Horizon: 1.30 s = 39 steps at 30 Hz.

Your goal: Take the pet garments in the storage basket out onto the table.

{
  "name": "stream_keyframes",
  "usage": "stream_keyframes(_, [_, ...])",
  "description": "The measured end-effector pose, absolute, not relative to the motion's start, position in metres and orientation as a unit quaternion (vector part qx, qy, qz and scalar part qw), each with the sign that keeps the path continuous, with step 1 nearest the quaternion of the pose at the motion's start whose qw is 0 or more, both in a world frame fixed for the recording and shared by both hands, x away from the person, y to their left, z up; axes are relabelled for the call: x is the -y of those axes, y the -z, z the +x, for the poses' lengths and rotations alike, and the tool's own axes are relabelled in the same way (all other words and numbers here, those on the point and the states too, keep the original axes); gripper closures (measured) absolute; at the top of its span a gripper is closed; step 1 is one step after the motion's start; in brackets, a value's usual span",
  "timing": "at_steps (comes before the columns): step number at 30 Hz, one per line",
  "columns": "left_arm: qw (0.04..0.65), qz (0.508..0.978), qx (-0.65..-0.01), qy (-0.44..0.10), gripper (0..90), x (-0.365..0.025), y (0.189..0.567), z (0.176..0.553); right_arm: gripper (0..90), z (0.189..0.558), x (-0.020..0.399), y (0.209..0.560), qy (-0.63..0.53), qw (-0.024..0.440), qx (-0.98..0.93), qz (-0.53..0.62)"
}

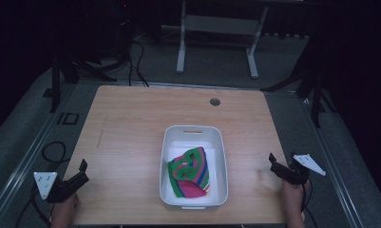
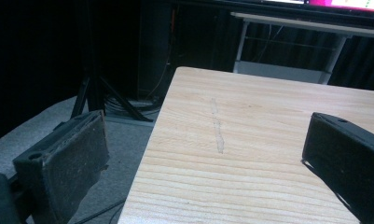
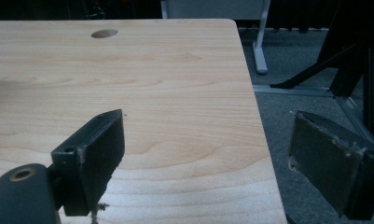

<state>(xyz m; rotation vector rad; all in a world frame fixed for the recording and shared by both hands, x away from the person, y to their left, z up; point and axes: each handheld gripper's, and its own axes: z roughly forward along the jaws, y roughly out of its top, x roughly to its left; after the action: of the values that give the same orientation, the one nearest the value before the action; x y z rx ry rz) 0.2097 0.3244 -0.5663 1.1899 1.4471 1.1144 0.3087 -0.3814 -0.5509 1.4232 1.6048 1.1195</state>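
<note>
Left gripper at table's left edge, jaws wide apart, nothing held. Right gripper at right edge, likewise wide, empty. Striped cloth lies crumpled inside white bin, mid-table. Judged: approach step. Next: reach in, pinch cloth.

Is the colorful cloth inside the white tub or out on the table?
Inside. The striped cloth lies crumpled on the bottom of the white tub, with the tub's walls all around it; none of it hangs over the rim.
</note>
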Motion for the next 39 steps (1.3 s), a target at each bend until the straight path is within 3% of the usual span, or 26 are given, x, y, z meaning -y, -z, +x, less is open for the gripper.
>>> stream_keyframes(25, [0.465,0.487,-0.587,-0.45,0.9,-0.324,0.566,0.21,10.7,0.312,0.382,0.552,-0.419,0.349,-0.624,0.559])
stream_keyframes(33, [0.466,0.487,-0.588,-0.448,0.9,-0.325,0.566,0.21,13.0,0.318,0.396,0.547,-0.39,0.297,-0.653,0.577])
stream_keyframes(35, [0.466,0.486,-0.588,-0.448,0.9,-0.325,0.566,0.21,12.7,0.321,0.405,0.547,-0.383,0.255,-0.682,0.568])
stream_keyframes(39, [0.467,0.486,-0.589,-0.447,0.9,-0.325,0.566,0.21,12.9,0.322,0.414,0.544,-0.361,0.22,-0.732,0.535])
